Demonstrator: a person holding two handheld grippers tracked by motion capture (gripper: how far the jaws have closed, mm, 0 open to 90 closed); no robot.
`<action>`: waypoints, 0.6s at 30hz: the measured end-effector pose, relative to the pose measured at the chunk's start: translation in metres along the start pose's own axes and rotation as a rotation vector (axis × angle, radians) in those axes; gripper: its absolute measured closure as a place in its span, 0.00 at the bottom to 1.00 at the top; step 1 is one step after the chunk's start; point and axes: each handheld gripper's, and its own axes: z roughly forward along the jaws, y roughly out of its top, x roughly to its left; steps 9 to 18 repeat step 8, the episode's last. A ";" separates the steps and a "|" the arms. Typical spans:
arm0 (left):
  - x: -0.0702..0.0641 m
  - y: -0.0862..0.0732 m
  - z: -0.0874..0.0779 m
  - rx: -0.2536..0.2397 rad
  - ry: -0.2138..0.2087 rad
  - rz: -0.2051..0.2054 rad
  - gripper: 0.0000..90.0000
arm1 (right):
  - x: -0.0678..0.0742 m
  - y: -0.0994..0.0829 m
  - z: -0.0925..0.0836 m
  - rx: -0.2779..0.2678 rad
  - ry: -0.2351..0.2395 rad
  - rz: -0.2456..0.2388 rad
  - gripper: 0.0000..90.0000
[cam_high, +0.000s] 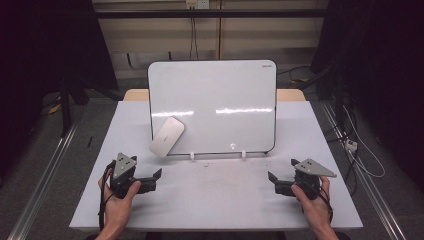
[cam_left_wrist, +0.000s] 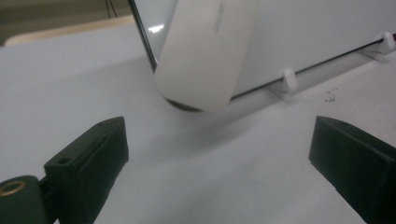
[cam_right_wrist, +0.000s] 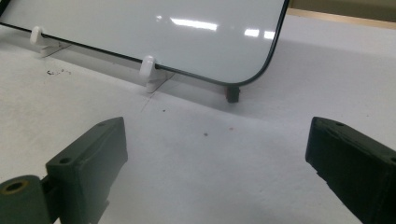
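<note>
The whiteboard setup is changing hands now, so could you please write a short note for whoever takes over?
Left tongs: open, holding nothing, on the table near the eraser.
Right tongs: open, holding nothing, near the whiteboard's right corner.
The whiteboard stands propped on two white clips; the eraser sits against its lower left corner.
Done: nothing picked up so far.
Left: probably grasp the eraser with the left tongs.

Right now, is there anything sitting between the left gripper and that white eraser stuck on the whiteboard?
Nothing visible does. The left gripper is open over bare table, and the eraser on the whiteboard lies straight ahead of its jaws with only tabletop between. The right gripper is far off to the side.
</note>
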 end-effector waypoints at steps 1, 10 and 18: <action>0.001 -0.001 0.000 0.001 0.005 -0.005 0.05 | 0.000 0.000 0.000 0.001 -0.002 0.001 0.06; 0.000 -0.001 0.002 -0.003 0.008 0.013 0.05 | 0.000 -0.001 -0.001 0.000 -0.007 0.000 0.06; 0.000 -0.001 0.002 -0.003 0.008 0.013 0.05 | 0.000 -0.001 -0.001 0.000 -0.007 0.000 0.06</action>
